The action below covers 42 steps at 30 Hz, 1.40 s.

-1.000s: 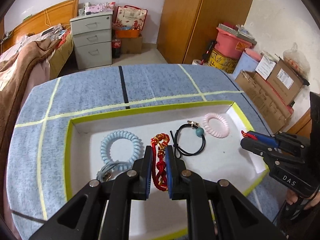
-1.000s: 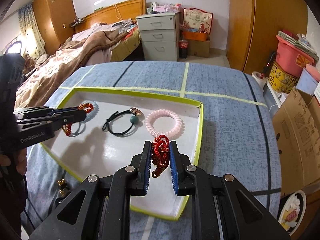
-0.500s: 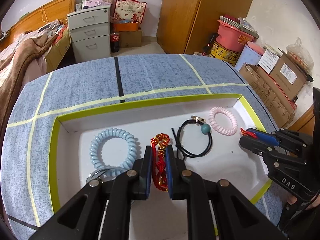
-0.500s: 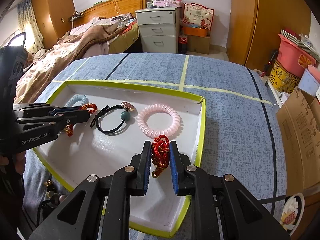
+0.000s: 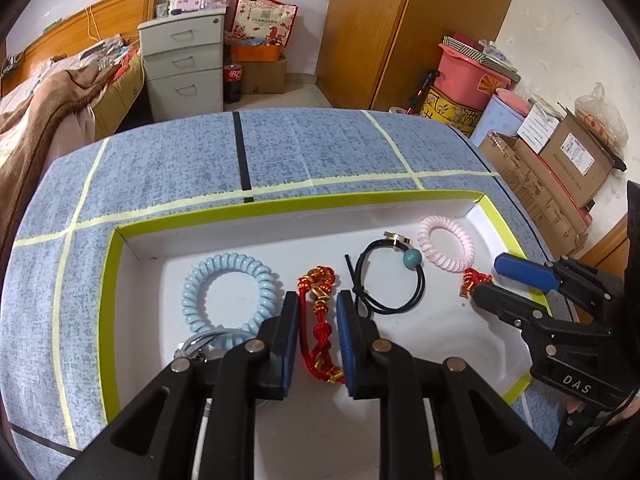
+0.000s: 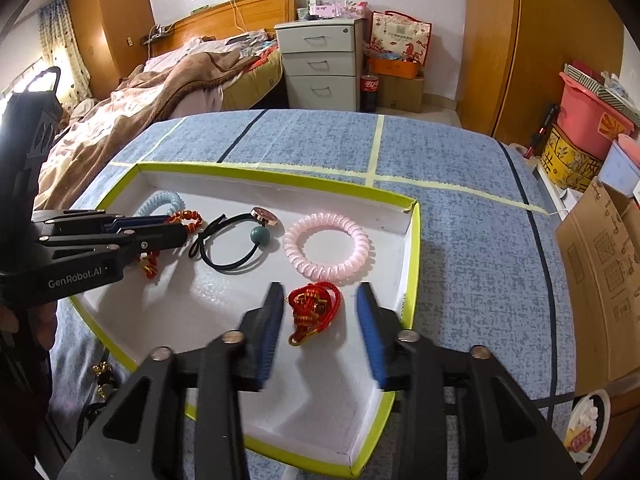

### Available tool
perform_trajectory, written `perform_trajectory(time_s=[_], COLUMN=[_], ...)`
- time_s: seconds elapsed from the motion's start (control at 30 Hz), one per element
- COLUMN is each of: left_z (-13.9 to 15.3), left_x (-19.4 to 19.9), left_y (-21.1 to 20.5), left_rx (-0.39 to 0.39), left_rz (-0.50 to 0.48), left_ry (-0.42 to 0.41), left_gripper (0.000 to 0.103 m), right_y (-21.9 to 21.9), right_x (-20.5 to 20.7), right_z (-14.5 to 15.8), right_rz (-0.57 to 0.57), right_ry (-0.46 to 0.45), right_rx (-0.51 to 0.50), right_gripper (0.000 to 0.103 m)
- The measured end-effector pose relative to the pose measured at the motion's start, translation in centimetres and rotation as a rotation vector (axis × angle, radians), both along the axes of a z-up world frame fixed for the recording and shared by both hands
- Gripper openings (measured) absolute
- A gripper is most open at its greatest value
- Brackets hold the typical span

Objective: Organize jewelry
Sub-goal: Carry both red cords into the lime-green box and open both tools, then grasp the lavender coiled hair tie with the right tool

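A white tray with a yellow-green rim [image 5: 113, 280] [image 6: 416, 248] sits on the blue table. In it lie a light blue coil band [image 5: 228, 292] [image 6: 160, 202], a black hair tie with a teal bead [image 5: 388, 280] [image 6: 240, 240] and a pink coil band [image 5: 446, 244] [image 6: 326, 248]. My left gripper [image 5: 318, 336] [image 6: 180, 228] is open, with a red and gold cord bracelet [image 5: 320, 320] lying on the tray floor between its fingers. My right gripper [image 6: 320, 332] [image 5: 496, 280] is open wide, with a red knotted cord bracelet [image 6: 314, 308] [image 5: 474, 280] on the tray floor between its fingers.
A grey cord piece [image 5: 204, 340] lies below the blue band. Dark beaded jewelry [image 6: 102, 376] lies on the table left of the tray. A bed [image 6: 140, 104], a drawer unit [image 6: 320, 64] and cardboard boxes [image 5: 560, 168] stand around the table.
Both grippers have opened and let go of their red bracelets, which now lie on the tray floor. The right one has opened wider.
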<state>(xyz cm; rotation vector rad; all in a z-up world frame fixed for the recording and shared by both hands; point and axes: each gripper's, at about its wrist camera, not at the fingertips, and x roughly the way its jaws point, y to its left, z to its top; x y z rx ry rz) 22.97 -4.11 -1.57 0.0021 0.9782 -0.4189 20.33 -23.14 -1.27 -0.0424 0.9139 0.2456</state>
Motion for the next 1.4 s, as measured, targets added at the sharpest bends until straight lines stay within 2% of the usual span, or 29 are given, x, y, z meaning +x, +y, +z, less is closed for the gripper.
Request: perform_trajectory(time_s=[0.07, 0.1, 0.23, 0.37, 0.57, 0.7, 0.77, 0.9, 1.0, 1.13, 1.23, 1.4], left_z=[0.3, 0.4, 1.2, 2.3, 3.4, 3.7, 3.7, 3.6, 3.3, 2.8, 2.5, 1.9], left_x=[-0.2, -0.3, -1.1, -2.6, -6.1, -8.5, -9.4, -10.6, -11.6, -12.4, -13.1, -13.8], left_y=[0.0, 0.0, 0.4, 0.7, 1.8, 2.7, 3.2, 3.9, 4.4, 4.6, 4.8, 5.2], left_rx=[-0.011, -0.017, -0.023, -0.043, -0.070, -0.059, -0.083, -0.079, -0.099, -0.086, -0.095, -0.103], left_rz=[-0.007, -0.006, 0.001, -0.016, -0.005, 0.016, 0.011, 0.030, 0.033, 0.039, 0.038, 0.055], left_ry=[-0.006, -0.006, -0.029, -0.053, -0.103, -0.134, -0.128, -0.132, -0.126, -0.119, -0.111, -0.097], left_gripper=[0.037, 0.039, 0.041, 0.047, 0.050, 0.050, 0.050, 0.050, 0.050, 0.051, 0.051, 0.051], right_y=[-0.2, -0.3, -0.6, -0.6, 0.1, 0.8, 1.3, 2.2, 2.8, 3.1, 3.7, 5.2], right_x=[-0.1, -0.2, -0.9, -2.3, -5.4, -7.7, -8.8, -10.7, -11.8, -12.3, -12.5, -12.1], right_z=[0.0, 0.1, 0.5, 1.8, 2.7, 2.6, 2.3, 1.1, 0.4, -0.4, -0.8, -1.8], right_rz=[-0.006, -0.009, -0.012, -0.008, 0.034, 0.067, 0.095, 0.153, 0.168, 0.184, 0.195, 0.194], right_ry=[0.001, 0.002, -0.014, -0.048, -0.071, -0.072, -0.059, -0.022, -0.010, 0.014, 0.025, 0.043], right_rx=[0.013, 0.020, 0.030, 0.050, 0.038, 0.032, 0.031, 0.042, 0.015, 0.019, -0.008, -0.135], right_gripper=[0.044, 0.044, 0.044, 0.044, 0.044, 0.044, 0.044, 0.044, 0.044, 0.044, 0.044, 0.044])
